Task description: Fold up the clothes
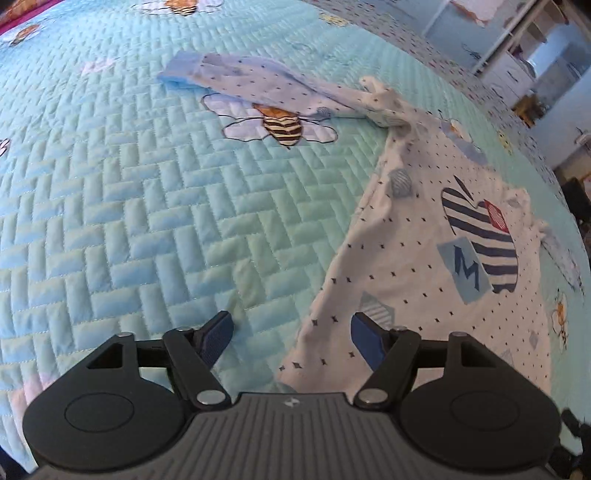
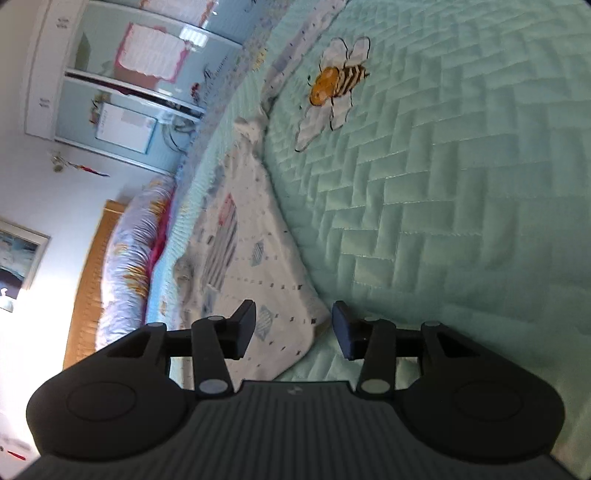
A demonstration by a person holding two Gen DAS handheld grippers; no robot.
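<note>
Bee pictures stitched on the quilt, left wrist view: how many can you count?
5: one large bee beside the shirt's sleeve, two cut by the top edge, two small beyond the shirt. The shirt may hide more.

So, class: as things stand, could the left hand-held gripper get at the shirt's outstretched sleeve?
Probably yes: the left hand-held gripper stands open, and only bare quilt lies between it and the sleeve; nothing blocks the way.

text read: a dark blue letter "M" | borne on: a light blue square patch (image 1: 464, 268) printed on the white dotted shirt (image 1: 406, 236), beside a striped apple figure (image 1: 480, 236) | red patch (image 1: 494, 216) on the apple: marks too small to be read | wall papers (image 2: 151, 51) in right wrist view: blurred, nothing legible
</note>
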